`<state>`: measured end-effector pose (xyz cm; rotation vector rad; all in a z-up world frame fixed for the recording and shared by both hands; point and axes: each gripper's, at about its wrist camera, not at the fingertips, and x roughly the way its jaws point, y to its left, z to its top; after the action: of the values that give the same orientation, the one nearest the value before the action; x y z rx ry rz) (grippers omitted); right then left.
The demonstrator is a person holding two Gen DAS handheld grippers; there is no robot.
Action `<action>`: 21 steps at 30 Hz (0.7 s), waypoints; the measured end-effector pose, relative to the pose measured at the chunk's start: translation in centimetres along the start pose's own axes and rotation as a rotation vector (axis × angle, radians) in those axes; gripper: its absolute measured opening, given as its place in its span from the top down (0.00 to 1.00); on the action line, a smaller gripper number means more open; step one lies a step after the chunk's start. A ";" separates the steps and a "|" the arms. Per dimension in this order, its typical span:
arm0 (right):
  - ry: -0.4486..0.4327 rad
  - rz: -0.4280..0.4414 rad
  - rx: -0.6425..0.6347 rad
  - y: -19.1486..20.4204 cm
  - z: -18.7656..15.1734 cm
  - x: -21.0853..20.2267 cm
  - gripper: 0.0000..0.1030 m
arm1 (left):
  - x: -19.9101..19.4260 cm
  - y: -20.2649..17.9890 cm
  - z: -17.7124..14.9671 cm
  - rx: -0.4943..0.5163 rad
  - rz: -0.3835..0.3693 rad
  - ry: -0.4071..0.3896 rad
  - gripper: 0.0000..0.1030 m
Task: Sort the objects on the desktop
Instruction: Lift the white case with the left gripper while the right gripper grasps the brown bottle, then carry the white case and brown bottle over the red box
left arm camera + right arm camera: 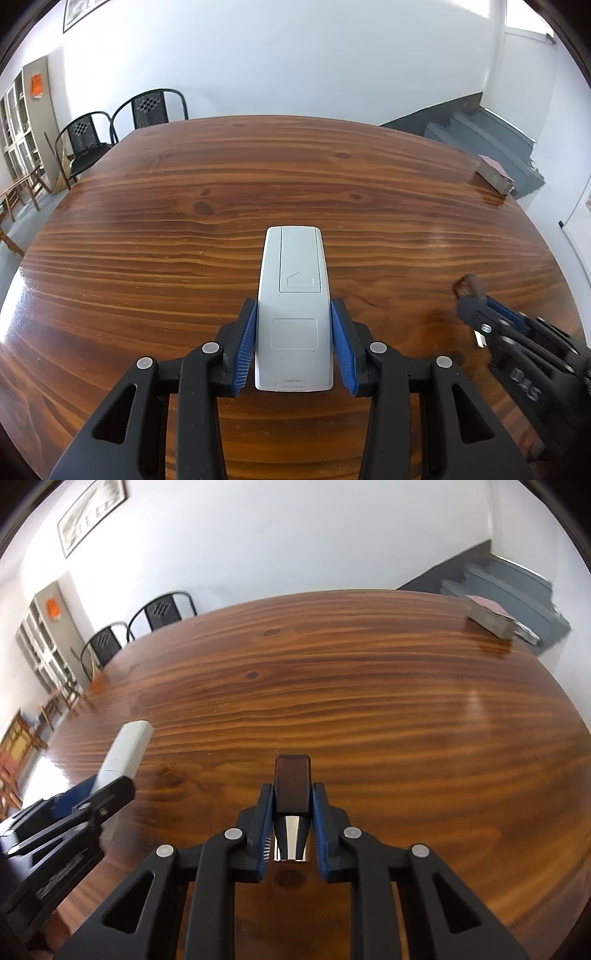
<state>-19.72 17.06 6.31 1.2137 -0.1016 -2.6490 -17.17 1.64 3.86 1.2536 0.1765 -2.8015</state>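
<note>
The left tool (pixel 294 341) pinches a white remote control (pixel 293 310) between its blue pads (pixel 246 349), which press on both long sides of the casing near its near end. The remote lies back-side up, its battery cover showing, and points straight ahead of the tool over the wooden worktop (pixel 184 206).

The right tool (pixel 292 827) is pressed together on a small dark brown object with a shiny metal base (pixel 292 794); its blue pads sit tight against both sides of the brown part, and the metal end points back toward the tool. What the object is cannot be told for sure.

The two tools sit side by side above the near part of the worktop. From the left wrist view, the right tool shows low on the right with the brown tip poking out ahead of it.

Far ahead and to the right of both tools, a thick book (pixel 489 618) lies near the worktop's far corner. Beyond the far left edge stand two black chairs (pixel 122 129), and a grey staircase (pixel 491 144) rises behind the book.
</note>
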 end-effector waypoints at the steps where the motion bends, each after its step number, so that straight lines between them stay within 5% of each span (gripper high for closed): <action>1: -0.010 -0.004 0.013 -0.3 -0.3 -0.8 0.79 | -0.2 -0.2 -0.1 0.003 0.000 -0.004 0.59; 21: -0.212 -0.155 0.144 -4.8 -9.9 -16.6 0.79 | -7.7 -9.0 -2.9 0.226 -0.163 -0.118 0.59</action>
<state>-2.58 25.93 11.33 1.0141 -0.2460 -2.9453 -10.85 11.00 8.41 1.1566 -0.0488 -3.0994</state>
